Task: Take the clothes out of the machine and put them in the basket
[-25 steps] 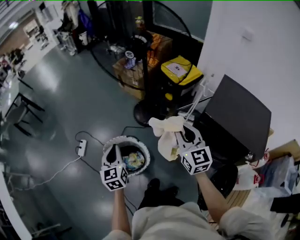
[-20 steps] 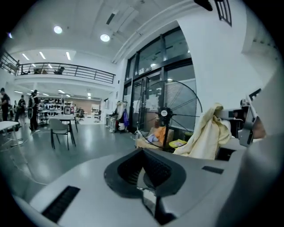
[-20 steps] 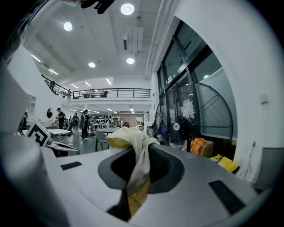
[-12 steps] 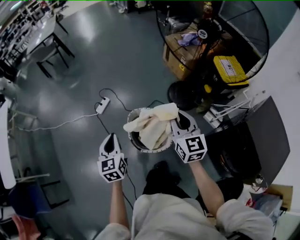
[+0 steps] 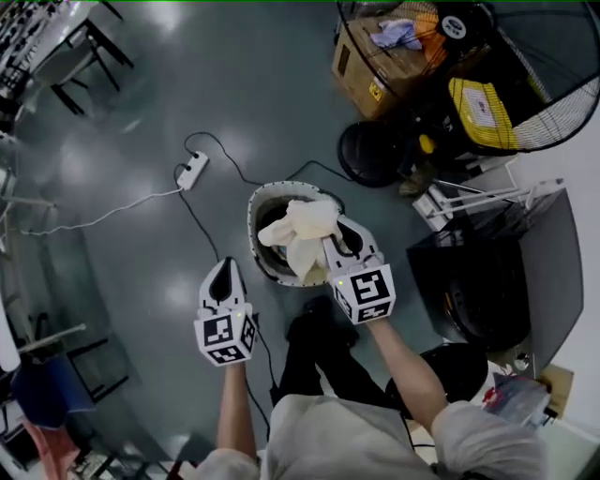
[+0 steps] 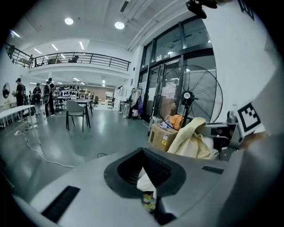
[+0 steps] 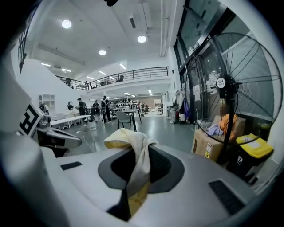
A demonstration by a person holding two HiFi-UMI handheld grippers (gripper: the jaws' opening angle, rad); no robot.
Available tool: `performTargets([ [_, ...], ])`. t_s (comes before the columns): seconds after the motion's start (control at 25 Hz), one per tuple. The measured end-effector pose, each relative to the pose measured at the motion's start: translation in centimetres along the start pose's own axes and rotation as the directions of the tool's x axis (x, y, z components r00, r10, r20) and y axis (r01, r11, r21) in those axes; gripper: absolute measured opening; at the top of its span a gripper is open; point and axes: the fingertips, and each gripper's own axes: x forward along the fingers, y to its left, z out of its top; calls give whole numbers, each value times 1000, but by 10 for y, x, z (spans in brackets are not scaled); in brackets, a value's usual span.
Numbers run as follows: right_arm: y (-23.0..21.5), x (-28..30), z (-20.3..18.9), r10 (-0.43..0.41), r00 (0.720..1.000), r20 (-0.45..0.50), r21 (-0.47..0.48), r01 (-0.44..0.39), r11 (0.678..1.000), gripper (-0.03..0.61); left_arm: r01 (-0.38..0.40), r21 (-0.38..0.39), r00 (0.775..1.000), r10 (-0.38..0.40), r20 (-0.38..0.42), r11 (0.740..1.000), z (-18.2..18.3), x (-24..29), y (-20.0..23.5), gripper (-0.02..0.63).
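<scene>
Glossy grey floor point(image 5: 122, 234): basket point(image 5: 251, 225), power strip point(image 5: 192, 171), cardboard box point(image 5: 380, 70), large fan point(image 5: 457, 25).

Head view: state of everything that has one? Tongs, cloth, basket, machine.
right tongs, shut on the cloth
left tongs, shut, empty
cloth, held, hanging over the basket, not let go
basket, upright on the floor, something inside
machine, too dark to tell if open
</scene>
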Motion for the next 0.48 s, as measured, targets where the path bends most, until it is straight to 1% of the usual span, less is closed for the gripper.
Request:
performTargets([
  [0.16, -12, 25, -80, -1, 995, -97, 47, 6, 999, 60, 24, -5, 999, -24, -36, 1000, -38, 31, -13, 17],
  [0.32, -29, 61, -148, -22, 987, -159, 100, 39, 994, 60, 27, -10, 997, -28, -72, 1000, -73, 57, -9, 17],
  [0.4, -38, 78, -184, -23, 979, -204, 112, 47, 993, 61, 20, -14, 996, -22, -85, 1000, -90, 66, -7, 17],
  [0.48, -42, 93, -224, -7, 962, -271, 146, 48, 988, 73, 13, -17, 995, -15, -97, 1000, -105, 72, -5, 17],
])
